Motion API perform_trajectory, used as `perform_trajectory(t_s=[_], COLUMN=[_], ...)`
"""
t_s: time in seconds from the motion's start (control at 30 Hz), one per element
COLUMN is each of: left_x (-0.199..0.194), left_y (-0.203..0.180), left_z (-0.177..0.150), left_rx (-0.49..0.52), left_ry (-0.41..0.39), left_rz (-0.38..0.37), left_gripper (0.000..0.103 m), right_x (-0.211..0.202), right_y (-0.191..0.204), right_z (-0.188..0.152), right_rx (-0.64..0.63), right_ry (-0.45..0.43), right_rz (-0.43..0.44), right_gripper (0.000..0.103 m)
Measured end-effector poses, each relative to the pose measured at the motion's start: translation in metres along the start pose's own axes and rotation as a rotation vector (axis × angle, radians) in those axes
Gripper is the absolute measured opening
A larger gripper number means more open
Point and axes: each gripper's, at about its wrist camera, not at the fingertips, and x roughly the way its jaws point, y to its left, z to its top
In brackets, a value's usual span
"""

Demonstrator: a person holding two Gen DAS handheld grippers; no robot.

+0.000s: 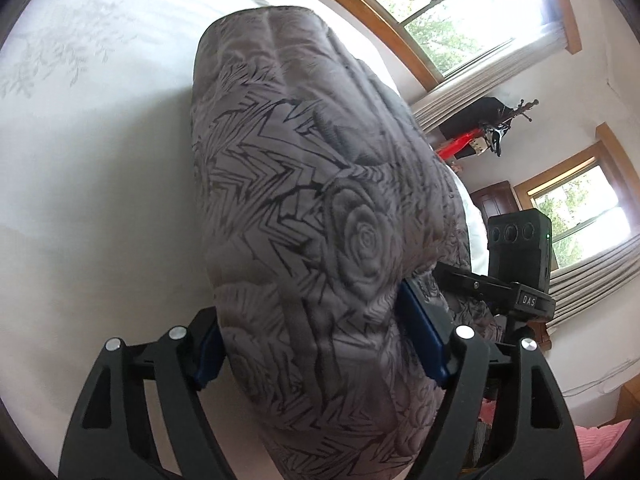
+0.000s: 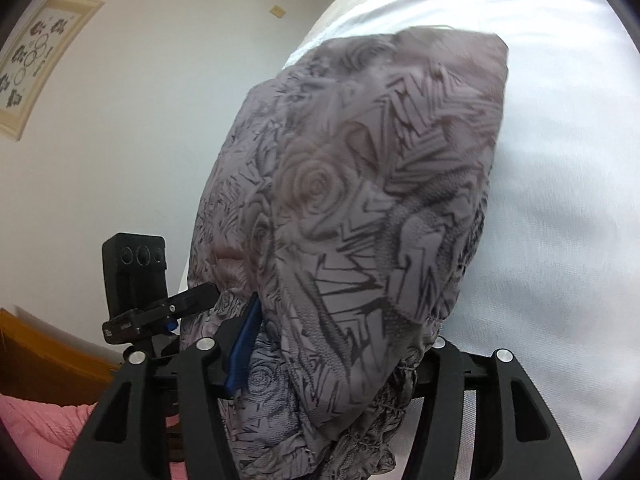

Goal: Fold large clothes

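A thick grey padded garment (image 1: 320,184) printed with roses and zigzags hangs bunched over a white bed (image 1: 88,184). My left gripper (image 1: 316,350) is shut on its near end, with a blue pad pressed into each side of the bundle. In the right wrist view the same garment (image 2: 360,184) fills the middle, and my right gripper (image 2: 338,344) is shut on it; the left blue pad shows and cloth covers the right one. Each gripper appears beside the cloth in the other's view: the right gripper (image 1: 516,284) and the left gripper (image 2: 160,312).
The white sheet (image 2: 560,208) spreads under and beyond the garment. Two wood-framed windows (image 1: 436,4) with curtains, a coat rack (image 1: 504,120) and a dark cabinet (image 1: 492,198) stand behind. A pink cloth (image 2: 36,420) lies by the wooden bed frame (image 2: 44,356). A framed picture (image 2: 36,60) hangs on the wall.
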Motion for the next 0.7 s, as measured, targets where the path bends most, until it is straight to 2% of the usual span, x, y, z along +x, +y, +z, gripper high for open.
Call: perform_trajectory(t_s=[0.13,0.23,0.37,0.47,0.53,0.63,0.7], left_x=[-0.007,-0.001,-0.002,-0.017,-0.025,-0.038,-0.043], left_y=[0.008,0.003,-0.024,-0.042,-0.056,-0.079,-0.089], left_z=[0.005,0.02,0.028,0.025,0.022,0.015,0.012], left_rx=[0.003,-0.001,-0.004,0.035,0.071,0.119,0.126], left_ry=[0.004,0.013,0.028,0.024,0.018,0.005,0.005], left_rz=[0.011,0.041,0.122,0.204,0.232,0.3,0.336], left_gripper=[0.079,0.082,0.082,0.082,0.083,0.09,0.091], right_x=[-0.005,-0.012,-0.036,-0.055,-0.066,-0.077,-0.082], right_y=[0.003,0.015,0.04,0.058,0.071,0.081,0.088], right_z=[0.002,-0.003,-0.016,-0.029,-0.038,-0.05,-0.06], right_rx=[-0.002,-0.017,-0.048,-0.082,-0.097,-0.088,-0.082], right_ry=[-0.005,-0.018,-0.054,-0.082,-0.103,-0.114,-0.121], right_rz=[-0.049,-0.109,-0.238,-0.323,-0.392,-0.436,-0.47], right_gripper=[0.067,0.072,0.082,0.089,0.095,0.098,0.098])
